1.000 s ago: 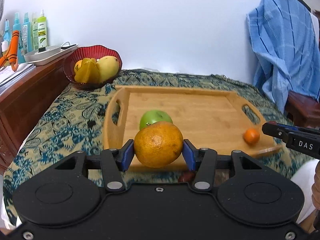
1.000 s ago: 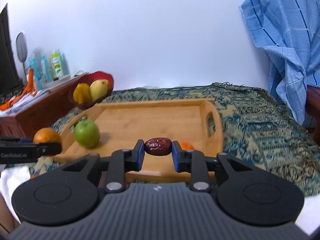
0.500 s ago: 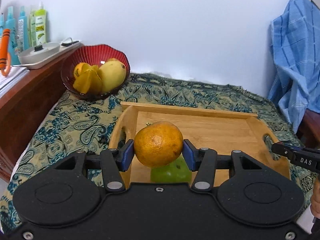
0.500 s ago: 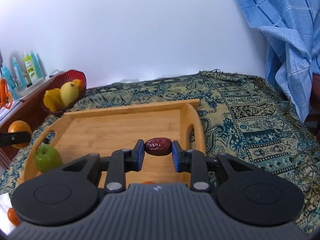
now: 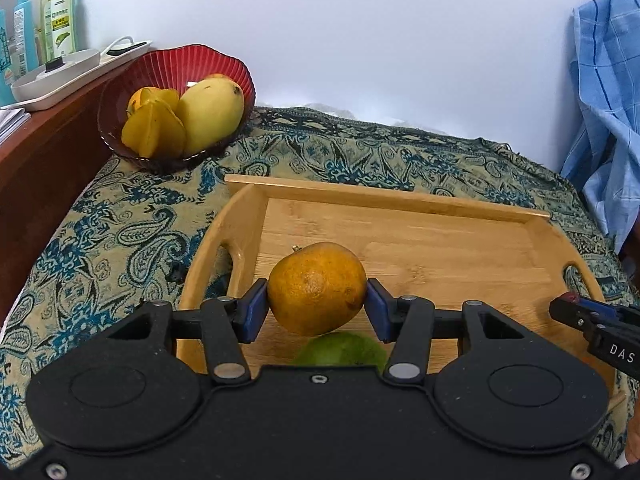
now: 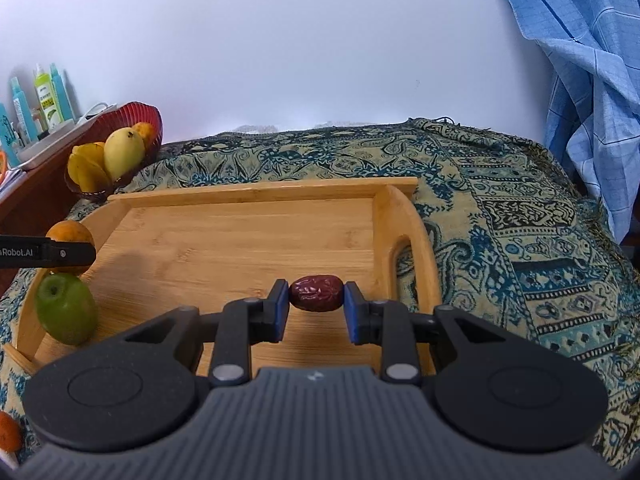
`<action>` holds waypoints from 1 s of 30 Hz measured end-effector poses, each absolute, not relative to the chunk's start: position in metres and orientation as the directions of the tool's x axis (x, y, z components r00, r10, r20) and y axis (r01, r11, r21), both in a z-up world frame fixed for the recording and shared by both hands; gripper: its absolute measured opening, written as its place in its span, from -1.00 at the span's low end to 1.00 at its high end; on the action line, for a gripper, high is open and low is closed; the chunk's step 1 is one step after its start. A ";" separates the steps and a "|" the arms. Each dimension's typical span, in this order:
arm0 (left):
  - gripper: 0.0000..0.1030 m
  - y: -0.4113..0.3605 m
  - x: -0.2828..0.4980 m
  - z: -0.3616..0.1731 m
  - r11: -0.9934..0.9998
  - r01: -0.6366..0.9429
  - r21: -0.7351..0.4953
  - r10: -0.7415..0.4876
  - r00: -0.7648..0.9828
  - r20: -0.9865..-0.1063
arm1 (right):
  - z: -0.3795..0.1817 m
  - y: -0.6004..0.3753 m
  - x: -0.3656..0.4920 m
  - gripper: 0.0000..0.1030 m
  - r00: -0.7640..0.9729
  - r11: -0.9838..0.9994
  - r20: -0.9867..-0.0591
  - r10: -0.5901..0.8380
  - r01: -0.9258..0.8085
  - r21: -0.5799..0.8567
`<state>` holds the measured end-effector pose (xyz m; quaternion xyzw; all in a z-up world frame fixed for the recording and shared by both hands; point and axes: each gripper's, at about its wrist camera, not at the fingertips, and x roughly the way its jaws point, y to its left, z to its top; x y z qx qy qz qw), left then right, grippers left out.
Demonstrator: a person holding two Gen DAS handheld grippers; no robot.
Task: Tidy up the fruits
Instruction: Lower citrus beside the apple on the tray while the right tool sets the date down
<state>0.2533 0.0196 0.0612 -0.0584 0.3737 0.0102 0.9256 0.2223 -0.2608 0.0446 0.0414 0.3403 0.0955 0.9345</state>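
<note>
My left gripper (image 5: 317,304) is shut on an orange (image 5: 316,286), held over the left part of the wooden tray (image 5: 380,196). A green apple (image 5: 340,350) lies on the tray just under the orange. My right gripper (image 6: 316,300) is shut on a dark red date (image 6: 316,292) above the tray (image 6: 260,192), near its right handle. From the right wrist view the green apple (image 6: 66,306) sits at the tray's left end, with the left gripper and its orange (image 6: 70,234) above it. The right gripper's tip (image 5: 576,312) shows at the right edge of the left wrist view.
A red bowl (image 5: 168,64) with a mango (image 5: 210,110) and starfruit (image 5: 154,130) stands at the back left on the patterned cloth (image 5: 120,232). A wooden cabinet (image 5: 36,160) with bottles lies left. A blue cloth (image 6: 580,60) hangs at the right. A small orange fruit (image 6: 8,430) lies off the tray's near left corner.
Both grippers have moved forward over the tray with their fruits still held. The green apple now lies under the left gripper, and the small orange fruit has dropped out of the left view.
</note>
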 end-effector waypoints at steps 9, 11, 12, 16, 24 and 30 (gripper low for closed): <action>-0.04 0.013 0.262 0.053 0.995 -0.038 -0.090 -0.036 0.710 -0.703 | 0.041 -0.255 0.223 -0.35 0.758 0.986 -0.630 0.169 -0.128 0.110; -0.04 0.012 0.264 0.050 0.996 -0.038 -0.084 -0.033 0.705 -0.708 | 0.041 -0.255 0.224 -0.35 0.758 0.987 -0.632 0.160 -0.121 0.105; -0.04 0.012 0.265 0.049 0.996 -0.037 -0.081 -0.031 0.704 -0.709 | 0.040 -0.254 0.224 -0.35 0.757 0.987 -0.633 0.159 -0.120 0.105; -0.04 0.012 0.267 0.044 0.997 -0.036 -0.074 -0.027 0.701 -0.712 | 0.039 -0.253 0.224 -0.35 0.758 0.988 -0.634 0.156 -0.120 0.099; -0.04 0.010 0.267 0.040 0.999 -0.021 -0.050 -0.021 0.706 -0.708 | 0.036 -0.253 0.224 -0.35 0.754 0.989 -0.640 0.146 -0.112 0.093; -0.04 0.009 0.267 0.040 0.999 -0.009 -0.046 -0.026 0.712 -0.701 | 0.032 -0.253 0.225 -0.35 0.744 0.990 -0.652 0.144 -0.107 0.096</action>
